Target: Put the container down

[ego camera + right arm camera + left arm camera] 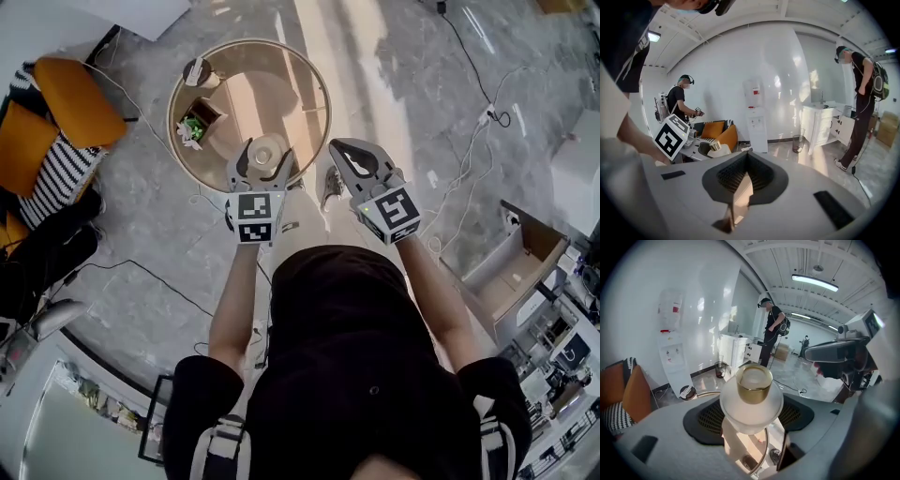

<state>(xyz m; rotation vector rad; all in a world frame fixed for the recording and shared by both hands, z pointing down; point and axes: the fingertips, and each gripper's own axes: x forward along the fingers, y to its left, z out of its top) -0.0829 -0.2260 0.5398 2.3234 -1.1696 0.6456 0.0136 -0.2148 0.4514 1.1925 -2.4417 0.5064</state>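
Left gripper (265,161) pinches the frosted, gold-collared glass jar (751,401) round its belly; probably slick, brittle, fairly heavy; right gripper (339,150), at three o'clock, is pressed together, empty.

A small container (752,401) of frosted white glass, squat and rounded in the body, narrows to a short neck ringed by a shiny gold band with a pale, translucent top. It stands upright, clamped at its sides between the jaws of the left gripper (265,150). In the head view it sits over the near edge of the round table (172,120), whose rim curves beneath it in the left gripper view.
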